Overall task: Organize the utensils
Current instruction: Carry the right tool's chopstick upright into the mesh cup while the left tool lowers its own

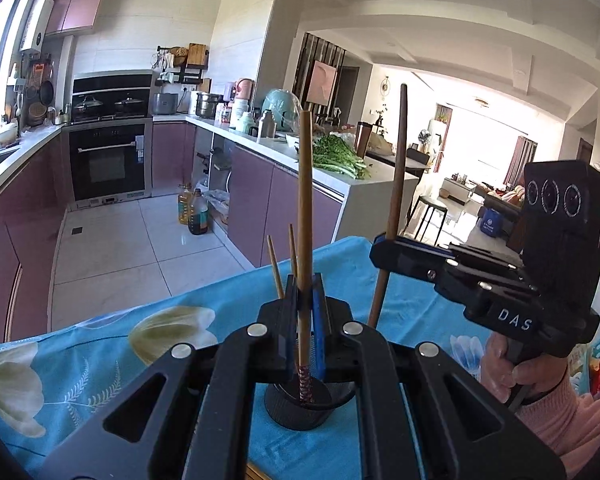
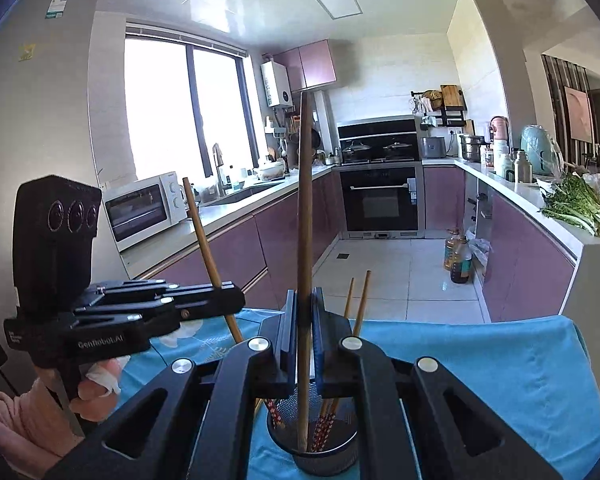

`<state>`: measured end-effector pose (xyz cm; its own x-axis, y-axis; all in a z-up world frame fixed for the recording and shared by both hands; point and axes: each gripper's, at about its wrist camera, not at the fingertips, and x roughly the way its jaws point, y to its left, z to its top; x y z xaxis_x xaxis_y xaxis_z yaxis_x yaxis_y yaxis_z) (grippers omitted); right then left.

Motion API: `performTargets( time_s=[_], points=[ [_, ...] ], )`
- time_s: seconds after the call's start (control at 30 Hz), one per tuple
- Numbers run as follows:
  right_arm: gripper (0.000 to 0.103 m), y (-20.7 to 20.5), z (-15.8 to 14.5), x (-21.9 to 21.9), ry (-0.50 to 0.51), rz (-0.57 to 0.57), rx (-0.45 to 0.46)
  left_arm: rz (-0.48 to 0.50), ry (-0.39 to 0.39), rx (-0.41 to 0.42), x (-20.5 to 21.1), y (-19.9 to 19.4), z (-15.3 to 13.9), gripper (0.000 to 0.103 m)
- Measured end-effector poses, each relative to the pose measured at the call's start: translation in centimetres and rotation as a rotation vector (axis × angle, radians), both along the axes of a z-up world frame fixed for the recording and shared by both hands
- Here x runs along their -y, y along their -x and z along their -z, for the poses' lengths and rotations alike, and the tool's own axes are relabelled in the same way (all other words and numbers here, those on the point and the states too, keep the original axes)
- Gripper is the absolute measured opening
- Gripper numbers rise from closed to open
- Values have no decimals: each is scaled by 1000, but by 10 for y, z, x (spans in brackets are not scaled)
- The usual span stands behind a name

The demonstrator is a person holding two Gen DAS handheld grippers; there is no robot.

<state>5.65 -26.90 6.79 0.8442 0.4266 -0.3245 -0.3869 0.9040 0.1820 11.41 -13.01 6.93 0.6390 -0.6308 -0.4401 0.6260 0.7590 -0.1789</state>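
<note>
Over the mesh holder [image 2: 314, 446], each tool, left [image 1: 305, 300] and right [image 2: 305, 312], clamps one chopstick.

I see a kitchen with mauve cabinets [image 2: 236, 248], white countertops [image 1: 268, 146], a built-in black oven [image 2: 382, 196], pale floor tiles [image 1: 140, 240], a big bright window [image 2: 180, 108], a white microwave [image 2: 142, 208], a sunlit living room [image 1: 472, 152] beyond.

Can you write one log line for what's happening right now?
left gripper: shut on chopstick | right gripper: shut on second chopstick | both tips in mesh holder | step: inserting
</note>
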Motion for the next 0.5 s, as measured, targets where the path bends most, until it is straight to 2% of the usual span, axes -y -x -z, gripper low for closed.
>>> performTargets(
  time_s=[0.17,0.5],
  points=[
    [6,-13,12,-4,13,19,-40,7,-33,-38,11,-7,17,7],
    [6,-33,57,-10,79,-4,-251,57,-128,-143,25,-17,61,8]
  ],
)
